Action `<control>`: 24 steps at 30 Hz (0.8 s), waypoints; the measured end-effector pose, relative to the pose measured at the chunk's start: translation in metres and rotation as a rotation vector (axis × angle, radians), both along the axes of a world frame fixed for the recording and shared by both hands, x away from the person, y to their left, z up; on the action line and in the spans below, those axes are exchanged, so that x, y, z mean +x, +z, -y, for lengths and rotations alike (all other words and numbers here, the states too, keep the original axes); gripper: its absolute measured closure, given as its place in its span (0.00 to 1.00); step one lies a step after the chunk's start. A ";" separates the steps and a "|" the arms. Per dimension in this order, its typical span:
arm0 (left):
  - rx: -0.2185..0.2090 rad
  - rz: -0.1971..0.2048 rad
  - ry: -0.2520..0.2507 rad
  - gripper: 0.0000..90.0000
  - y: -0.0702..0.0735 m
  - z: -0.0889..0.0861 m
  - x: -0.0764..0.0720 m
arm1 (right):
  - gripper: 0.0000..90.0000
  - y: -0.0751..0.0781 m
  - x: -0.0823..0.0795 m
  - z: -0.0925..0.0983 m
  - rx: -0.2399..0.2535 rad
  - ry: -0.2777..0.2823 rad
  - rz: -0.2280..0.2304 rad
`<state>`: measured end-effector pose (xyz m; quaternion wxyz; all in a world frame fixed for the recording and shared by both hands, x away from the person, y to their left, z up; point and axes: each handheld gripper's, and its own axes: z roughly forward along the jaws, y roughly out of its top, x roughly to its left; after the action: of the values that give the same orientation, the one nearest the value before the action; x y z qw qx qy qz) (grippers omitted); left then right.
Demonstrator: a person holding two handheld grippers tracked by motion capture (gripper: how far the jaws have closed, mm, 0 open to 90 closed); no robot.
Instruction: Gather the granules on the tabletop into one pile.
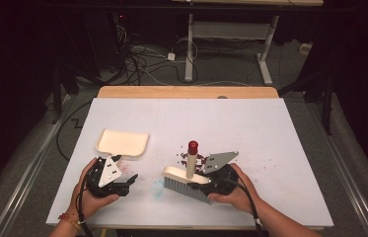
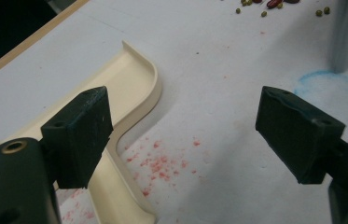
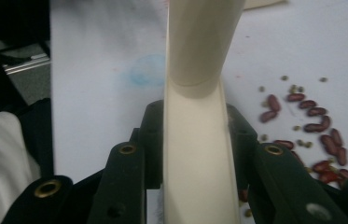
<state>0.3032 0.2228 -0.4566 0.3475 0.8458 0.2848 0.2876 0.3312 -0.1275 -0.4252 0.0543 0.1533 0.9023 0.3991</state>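
Brush (image 3: 195,154) sits clamped in right hand-held gripper (image 3: 192,140).

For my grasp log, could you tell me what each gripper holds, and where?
The right gripper clamps the brush by its cream back; the left gripper is open, holding nothing.

- The high view looks forward and down over the whole desk (image 1: 270,128).
- The left gripper view sits low and close, facing the dustpan (image 2: 129,88).
- The right gripper view looks closely along the brush (image 3: 199,140); both claw views share the blue stain (image 2: 335,88).
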 end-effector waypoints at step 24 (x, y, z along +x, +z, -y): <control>0.024 -0.024 -0.021 0.20 -0.004 0.005 0.003 | 0.75 0.005 0.047 0.022 0.004 -0.221 0.060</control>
<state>0.3058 0.2175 -0.4603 0.3368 0.8563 0.2766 0.2772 0.3786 -0.1497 -0.4197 0.1246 0.2400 0.8771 0.3970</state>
